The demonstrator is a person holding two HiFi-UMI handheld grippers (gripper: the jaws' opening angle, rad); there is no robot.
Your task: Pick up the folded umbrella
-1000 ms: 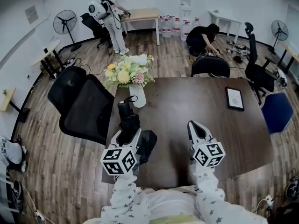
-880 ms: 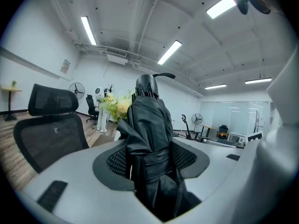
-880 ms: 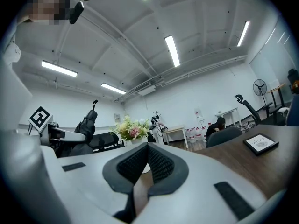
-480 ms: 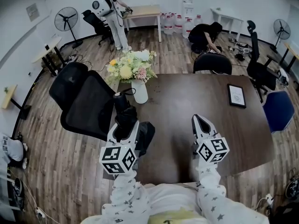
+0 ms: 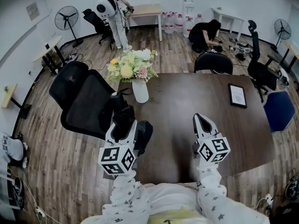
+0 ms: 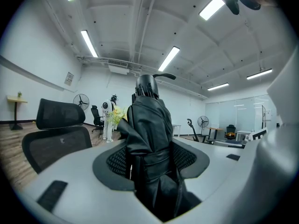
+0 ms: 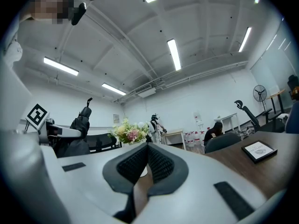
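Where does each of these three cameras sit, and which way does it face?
Head view: on the person's head, looking steeply down at the table; shows sleeves, left gripper, right gripper.
Left gripper view: on the left gripper, looking along its jaws, shut on the folded umbrella.
Right gripper view: on the right gripper, looking across the table toward the flowers; jaws together, empty.
Shared: flowers appear in all three.

no legible text, framed card (image 5: 237,95) perhaps printed
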